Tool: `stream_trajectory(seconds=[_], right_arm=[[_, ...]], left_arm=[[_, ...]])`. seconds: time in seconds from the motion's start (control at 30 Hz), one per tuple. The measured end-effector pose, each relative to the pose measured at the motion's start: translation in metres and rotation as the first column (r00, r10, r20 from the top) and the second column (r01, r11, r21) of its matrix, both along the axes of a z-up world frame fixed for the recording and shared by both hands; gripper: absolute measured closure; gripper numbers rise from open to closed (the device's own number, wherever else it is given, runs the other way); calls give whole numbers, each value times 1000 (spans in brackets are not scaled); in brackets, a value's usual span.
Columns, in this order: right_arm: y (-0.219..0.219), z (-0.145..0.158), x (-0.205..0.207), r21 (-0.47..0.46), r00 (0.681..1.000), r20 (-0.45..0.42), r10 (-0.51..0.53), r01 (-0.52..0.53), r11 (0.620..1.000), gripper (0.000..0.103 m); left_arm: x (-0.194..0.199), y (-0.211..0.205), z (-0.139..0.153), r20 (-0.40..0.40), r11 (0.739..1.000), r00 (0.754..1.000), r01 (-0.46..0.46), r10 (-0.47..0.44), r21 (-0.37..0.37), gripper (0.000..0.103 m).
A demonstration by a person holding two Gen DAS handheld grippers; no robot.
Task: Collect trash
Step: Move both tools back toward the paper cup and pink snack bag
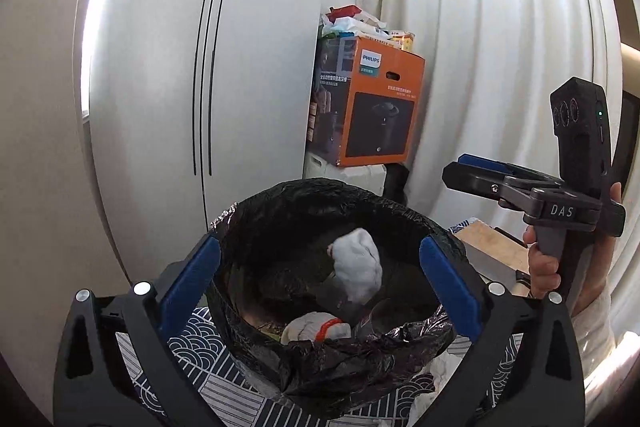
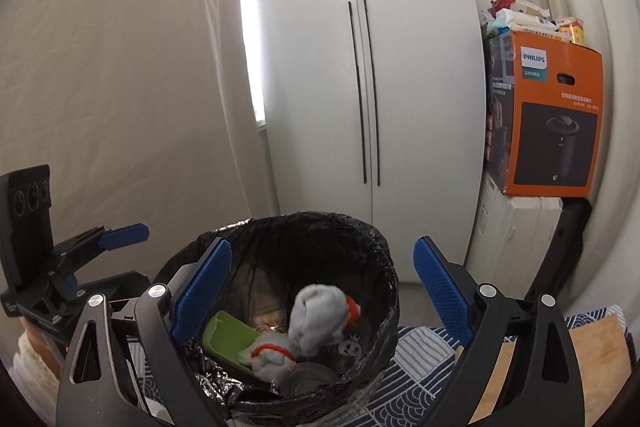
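Item: white crumpled trash lying inside the black-lined bin, left gripper and right gripper both spread wide and empty above its rim (advice: draw both straight back, clear of the liner, before seeking further litter).

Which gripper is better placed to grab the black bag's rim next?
Left, marginally. The left gripper hangs open with the black-lined trash bin's rim near both blue pads. The right gripper is open too, but its right pad stands clear of the rim.
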State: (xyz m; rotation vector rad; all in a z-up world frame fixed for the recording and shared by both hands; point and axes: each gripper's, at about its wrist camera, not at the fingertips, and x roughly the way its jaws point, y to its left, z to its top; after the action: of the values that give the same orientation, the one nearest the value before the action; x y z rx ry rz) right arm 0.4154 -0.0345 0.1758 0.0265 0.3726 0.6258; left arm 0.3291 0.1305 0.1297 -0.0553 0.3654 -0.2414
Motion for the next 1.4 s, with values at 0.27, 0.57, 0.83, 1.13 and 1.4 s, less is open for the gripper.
stream_trajectory(seconds=[0.27,0.57,0.83,1.13,1.4], right_arm=[[1,-6,-23,-47,1000,-14,11,-11,999,12],[1,-7,-59,-92,999,-27,36,-38,995,11],[1,-12,-89,-125,998,-30,47,-50,991,11],[3,-26,-116,-160,995,-60,77,-86,983,11],[9,-52,-133,-201,991,-115,70,-92,975,11]], left_arm=[[-28,3,-3,-25,998,999,-46,48,41,6],[-61,3,-8,-49,994,995,-84,87,67,6],[-88,5,-20,-73,989,989,-125,130,77,6],[-113,7,-33,-101,984,981,-155,163,90,6],[-129,10,-49,-142,983,977,-140,157,118,6]])
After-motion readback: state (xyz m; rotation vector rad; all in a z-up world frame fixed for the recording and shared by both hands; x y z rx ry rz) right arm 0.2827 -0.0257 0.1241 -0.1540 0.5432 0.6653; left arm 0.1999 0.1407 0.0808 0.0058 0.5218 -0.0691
